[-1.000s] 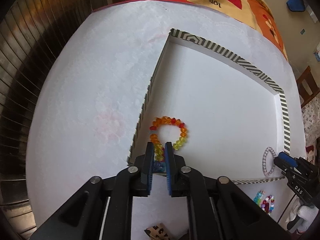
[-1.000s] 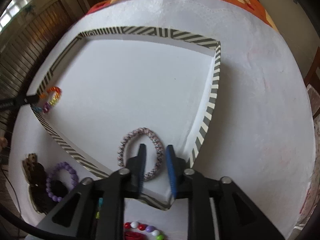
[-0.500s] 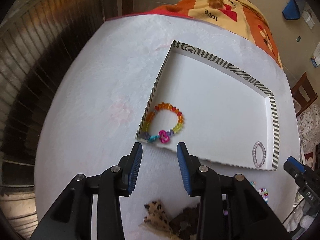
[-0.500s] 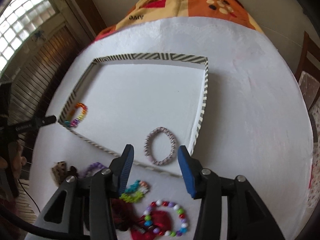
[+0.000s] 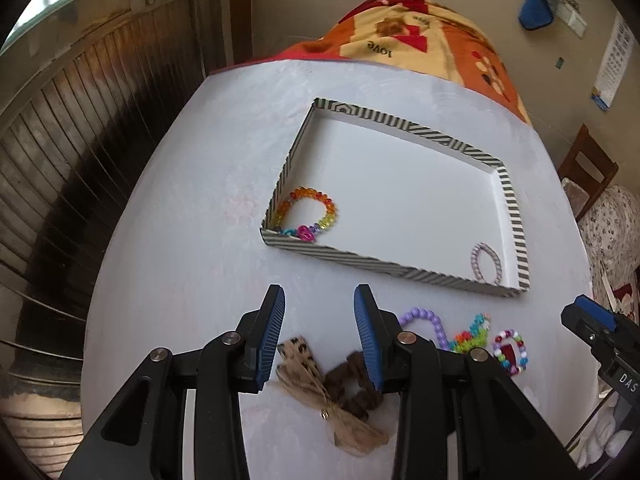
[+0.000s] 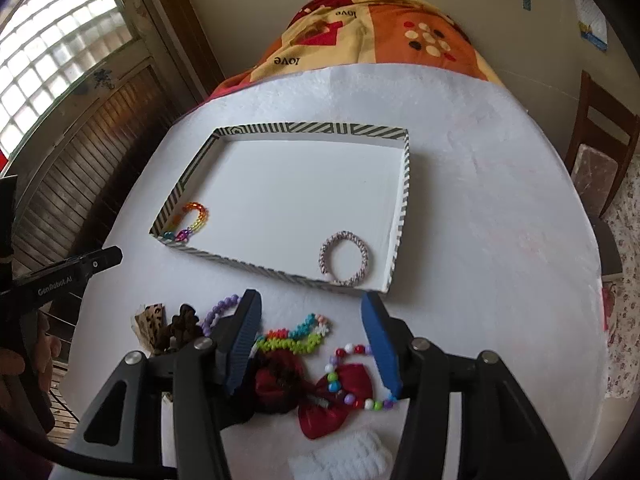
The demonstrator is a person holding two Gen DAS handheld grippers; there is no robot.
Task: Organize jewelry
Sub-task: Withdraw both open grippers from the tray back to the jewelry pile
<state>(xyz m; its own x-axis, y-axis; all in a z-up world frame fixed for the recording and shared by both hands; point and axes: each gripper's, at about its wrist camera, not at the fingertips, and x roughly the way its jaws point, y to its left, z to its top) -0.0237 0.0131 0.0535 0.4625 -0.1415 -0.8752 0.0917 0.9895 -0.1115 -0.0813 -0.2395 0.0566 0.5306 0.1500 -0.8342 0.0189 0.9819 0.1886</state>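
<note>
A striped-rim white tray (image 5: pixel 400 270) (image 6: pixel 280 276) lies on the white table. In its left near corner rests a rainbow bead bracelet (image 5: pixel 330 210) (image 6: pixel 198 216); in the right near corner, a pink-white woven bracelet (image 5: pixel 476 258) (image 6: pixel 325 254). My left gripper (image 5: pixel 319 296) hangs open and empty above the table, nearer than the tray, over a leopard bow (image 5: pixel 298 354) and brown scrunchie (image 5: pixel 352 388). The right gripper (image 6: pixel 311 300) is empty with its jaws opening, above green-teal beads (image 6: pixel 288 344), a dark red scrunchie (image 6: pixel 278 384) and a red bow (image 6: pixel 352 390).
A purple bead bracelet (image 5: pixel 424 314) (image 6: pixel 222 306) and a multicolour bead loop (image 5: pixel 508 350) also lie loose in front of the tray. An orange patterned blanket (image 5: pixel 420 44) covers the far end. A wooden chair (image 6: pixel 600 128) stands at the right, a slatted wooden wall (image 5: pixel 80 140) at the left.
Both grippers opened and let go of their bracelets, which now lie in the tray. Both pulled back and up, so the loose pile in front of the tray came into view.
</note>
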